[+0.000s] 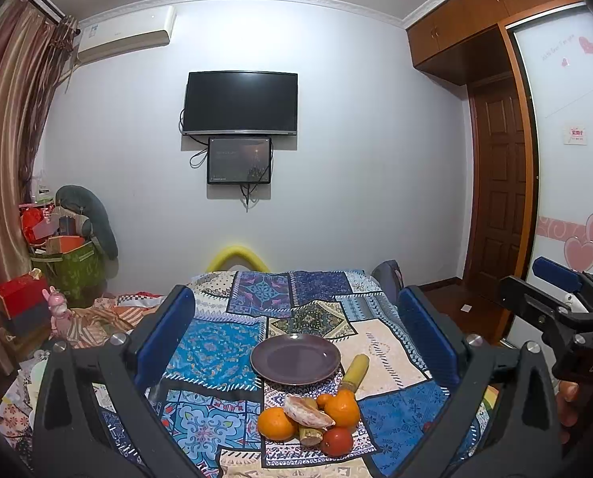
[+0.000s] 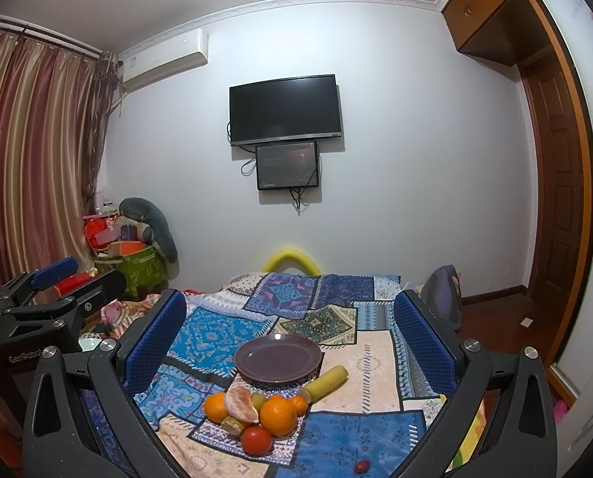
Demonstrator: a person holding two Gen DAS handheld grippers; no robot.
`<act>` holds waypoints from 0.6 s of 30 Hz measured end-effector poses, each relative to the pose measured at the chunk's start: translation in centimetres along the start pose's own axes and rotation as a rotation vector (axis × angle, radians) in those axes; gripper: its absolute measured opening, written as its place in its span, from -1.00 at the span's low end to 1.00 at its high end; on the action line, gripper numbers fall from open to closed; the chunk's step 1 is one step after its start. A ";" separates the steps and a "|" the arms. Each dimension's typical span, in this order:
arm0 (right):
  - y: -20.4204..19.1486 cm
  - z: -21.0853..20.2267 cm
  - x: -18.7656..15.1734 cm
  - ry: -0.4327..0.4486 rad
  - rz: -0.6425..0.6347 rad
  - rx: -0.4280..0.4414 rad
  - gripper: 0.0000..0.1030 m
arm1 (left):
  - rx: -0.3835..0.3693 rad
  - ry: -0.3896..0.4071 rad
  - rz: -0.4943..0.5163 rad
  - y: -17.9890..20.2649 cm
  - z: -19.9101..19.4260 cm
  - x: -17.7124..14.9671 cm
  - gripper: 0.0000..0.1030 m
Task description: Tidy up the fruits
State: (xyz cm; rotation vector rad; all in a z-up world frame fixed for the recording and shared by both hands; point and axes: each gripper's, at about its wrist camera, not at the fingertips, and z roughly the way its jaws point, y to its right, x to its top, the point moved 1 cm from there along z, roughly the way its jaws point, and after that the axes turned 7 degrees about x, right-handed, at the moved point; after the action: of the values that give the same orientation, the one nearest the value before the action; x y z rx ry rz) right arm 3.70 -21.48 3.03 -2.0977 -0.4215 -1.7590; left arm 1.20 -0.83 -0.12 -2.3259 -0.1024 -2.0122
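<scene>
**Fruits waiting beside an empty plate on a patchwork cloth**

A bench covered with a patchwork cloth (image 1: 216, 342) in blue, cream and purple is filling the lower middle of both views. Behind it a pale wall is carrying a dark television (image 1: 240, 102) with a smaller screen (image 1: 239, 160) under it, and an air conditioner (image 1: 125, 36) is hanging at the upper left. Striped curtains (image 2: 29, 151) are covering the left edge; a wooden wardrobe (image 1: 468, 28) and a door are standing at the right.

The purple plate (image 1: 295, 358) is lying empty at the centre. Just in front of it the fruits (image 1: 310, 418) are lying in a small heap, touching each other: oranges, a peeled citrus, a red one. A yellow piece (image 1: 356, 370) is lying beside the plate rim.

The left tool (image 1: 296, 334) and the right tool (image 2: 290, 338) are both standing wide open above the cloth, holding nothing.

Only the right view is showing a small red fruit (image 2: 361, 465) alone near the lower edge. The left view is showing a pink toy (image 1: 58, 310) at the lower left.
</scene>
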 end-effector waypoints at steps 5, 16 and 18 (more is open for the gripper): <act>0.0 0.1 0.0 -0.007 0.004 0.001 1.00 | 0.001 0.003 0.002 0.1 -0.2 0.0 1.00; 0.0 0.1 -0.1 -0.008 0.004 0.005 1.00 | 0.005 0.005 0.001 0.1 -0.1 -0.1 1.00; -0.1 0.2 -0.1 -0.008 0.002 0.007 1.00 | 0.007 0.006 0.000 0.1 -0.1 -0.1 1.00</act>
State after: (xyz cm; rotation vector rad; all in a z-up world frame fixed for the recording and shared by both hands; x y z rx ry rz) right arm 3.80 -21.30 2.92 -2.1005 -0.4270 -1.7462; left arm 1.11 -0.90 -0.25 -2.3153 -0.1093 -2.0158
